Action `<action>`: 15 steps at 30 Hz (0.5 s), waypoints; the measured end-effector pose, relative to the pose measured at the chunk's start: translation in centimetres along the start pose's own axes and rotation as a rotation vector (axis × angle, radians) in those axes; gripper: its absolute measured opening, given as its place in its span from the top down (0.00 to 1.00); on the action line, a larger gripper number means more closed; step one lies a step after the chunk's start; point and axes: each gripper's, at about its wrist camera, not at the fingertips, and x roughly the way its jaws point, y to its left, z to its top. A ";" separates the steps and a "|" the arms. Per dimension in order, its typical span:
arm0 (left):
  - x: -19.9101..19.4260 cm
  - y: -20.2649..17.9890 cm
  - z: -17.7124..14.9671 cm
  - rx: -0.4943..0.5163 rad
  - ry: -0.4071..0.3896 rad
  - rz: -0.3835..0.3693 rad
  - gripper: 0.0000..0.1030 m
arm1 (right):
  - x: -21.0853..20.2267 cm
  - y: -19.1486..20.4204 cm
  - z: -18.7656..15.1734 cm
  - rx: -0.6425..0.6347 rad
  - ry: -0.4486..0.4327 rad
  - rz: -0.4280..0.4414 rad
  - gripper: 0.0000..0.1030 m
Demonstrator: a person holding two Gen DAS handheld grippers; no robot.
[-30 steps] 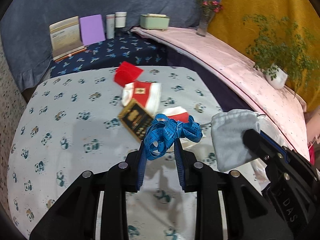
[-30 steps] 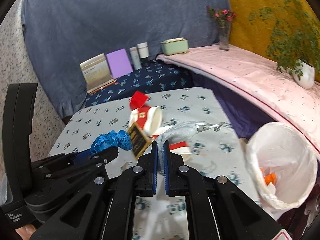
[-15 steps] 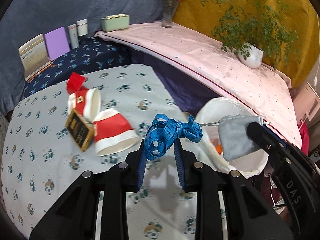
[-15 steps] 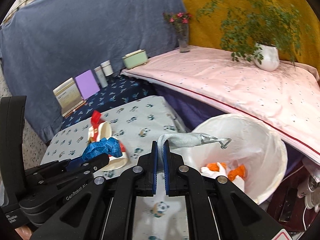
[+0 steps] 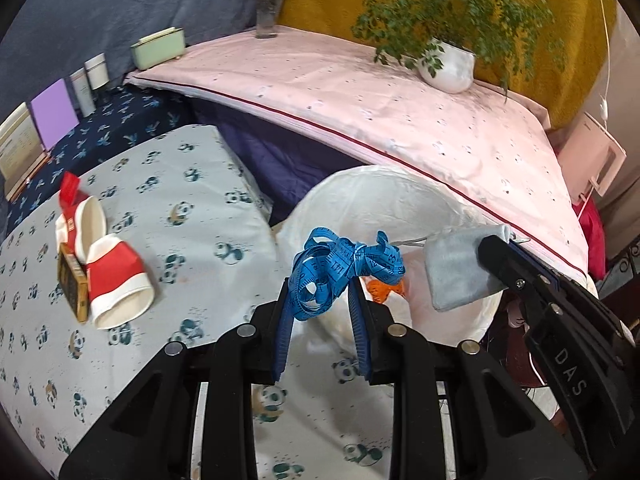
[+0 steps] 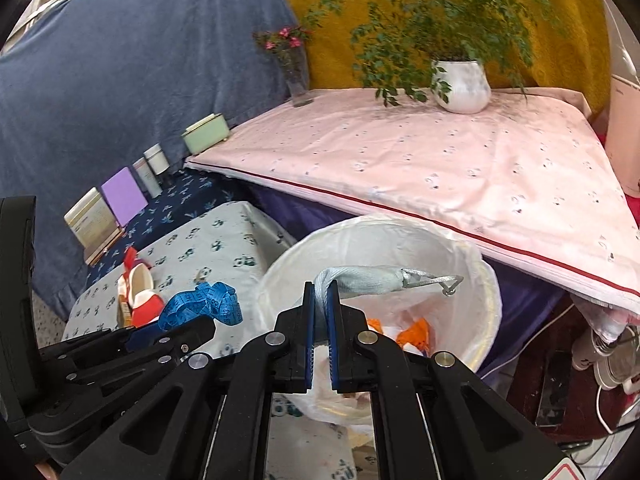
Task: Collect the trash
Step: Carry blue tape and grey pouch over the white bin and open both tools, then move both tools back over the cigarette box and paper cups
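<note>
Carry-to-bin step, both tongs loaded. Left gripper [image 5: 320, 300] is closed partway onto a bunched blue measuring tape [image 5: 344, 268], tape wedged between the blue pads and spilling out ahead of the tips. Right gripper [image 6: 320, 304] is pinched nearly flat on a grey drawstring pouch [image 6: 368, 278], pouch sticking out forward past the tips, its metal-tipped cord dangling at the far end. White-lined trash bin [image 6: 486, 280] sits directly ahead of and below both sets of tips, orange scraps in the bottom; pouch hangs over the opening, tape over the near rim. Next move, as I judge it: part each pair of jaws so both items drop in; tape is loopy and may snag on a pad. Still on the panda cloth, off to the left of the left tongs: two red-and-white paper cups [image 5: 116, 280], a dark card box [image 5: 72, 286].
</note>
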 end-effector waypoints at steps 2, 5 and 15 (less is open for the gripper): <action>0.6 -0.8 0.2 0.012 0.009 -0.009 0.75 | 0.2 -0.8 0.0 0.011 0.003 -0.007 0.95; 1.4 -1.6 0.4 0.023 0.020 -0.020 0.75 | 0.8 -1.8 0.1 0.026 0.009 -0.017 0.95; 3.2 -2.1 1.1 0.009 0.029 -0.009 0.47 | 2.1 -3.2 0.3 0.073 0.008 -0.043 0.81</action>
